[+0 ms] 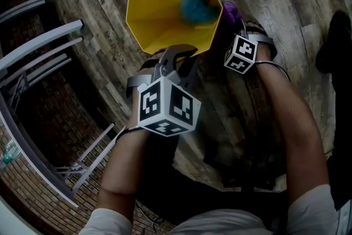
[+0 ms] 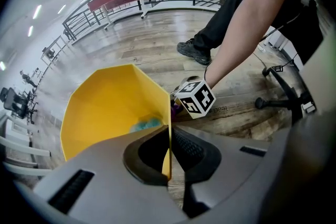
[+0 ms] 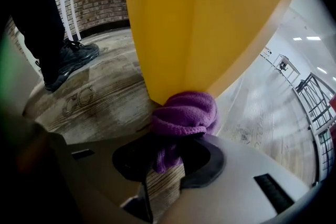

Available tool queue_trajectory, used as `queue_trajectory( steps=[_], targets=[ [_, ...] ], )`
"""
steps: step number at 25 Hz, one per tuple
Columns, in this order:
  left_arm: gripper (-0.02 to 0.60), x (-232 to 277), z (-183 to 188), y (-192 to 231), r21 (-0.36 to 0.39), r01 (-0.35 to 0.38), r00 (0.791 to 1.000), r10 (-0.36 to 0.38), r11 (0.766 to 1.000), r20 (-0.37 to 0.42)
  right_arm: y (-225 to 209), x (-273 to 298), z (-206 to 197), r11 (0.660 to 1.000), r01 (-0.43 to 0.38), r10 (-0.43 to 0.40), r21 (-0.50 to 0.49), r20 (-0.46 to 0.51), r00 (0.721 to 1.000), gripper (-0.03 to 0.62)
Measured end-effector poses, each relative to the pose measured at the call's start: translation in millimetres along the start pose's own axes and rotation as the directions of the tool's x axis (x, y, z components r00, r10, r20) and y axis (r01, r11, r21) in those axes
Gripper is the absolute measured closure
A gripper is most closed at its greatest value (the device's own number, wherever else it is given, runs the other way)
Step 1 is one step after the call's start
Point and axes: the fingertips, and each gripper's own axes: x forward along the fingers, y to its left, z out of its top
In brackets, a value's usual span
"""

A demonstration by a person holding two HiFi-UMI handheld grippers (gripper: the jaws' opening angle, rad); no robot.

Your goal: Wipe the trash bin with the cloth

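Observation:
A yellow octagonal trash bin stands on the wooden floor, open at the top, with a blue-green bundle inside. My left gripper is shut on the bin's near rim; the thin yellow wall runs between its jaws. My right gripper is at the bin's right side, shut on a purple cloth. The cloth presses against the low part of the bin's outer wall, close to the floor.
Grey metal railings run along the left, beside a brick wall. A dark shoe and trouser leg stand near the bin. An office chair base sits on the floor at the right.

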Motion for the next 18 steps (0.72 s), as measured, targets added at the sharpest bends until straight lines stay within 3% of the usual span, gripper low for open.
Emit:
queue_trajectory(
  steps=[5, 9, 12, 15, 18],
  targets=[
    [0.554, -18.2, -1.7, -0.6, 0.079, -0.037, 0.999, 0.036, 0.996, 0.021, -10.6, -37.6, 7.1, 0.998, 0.043, -0.046, 0.041, 0.071, 0.996, 0.482],
    [0.494, -24.2, -17.3, -1.0, 0.151, -0.057, 0.998, 0.059, 0.987, -0.012, -15.1, -71.8, 11.4, 0.988, 0.077, -0.097, 0.135, 0.145, 0.985, 0.482],
    [0.483, -24.9, -31.0, 2.9, 0.154, -0.06, 0.997, 0.068, 0.986, -0.044, -18.7, -94.0, 13.0, 0.973, 0.112, -0.149, 0.203, 0.18, 0.972, 0.482],
    [0.483, -18.1, -45.5, 4.5, 0.154, -0.051, 0.993, 0.066, 0.987, -0.094, -27.1, -119.7, 19.6, 0.95, 0.182, -0.241, 0.255, 0.221, 0.945, 0.482],
    [0.485, -11.7, -50.6, 7.0, 0.152, -0.061, 0.99, 0.08, 0.986, -0.12, -32.0, -147.4, 33.9, 0.92, 0.263, -0.344, 0.292, 0.274, 0.898, 0.482]
  ],
)
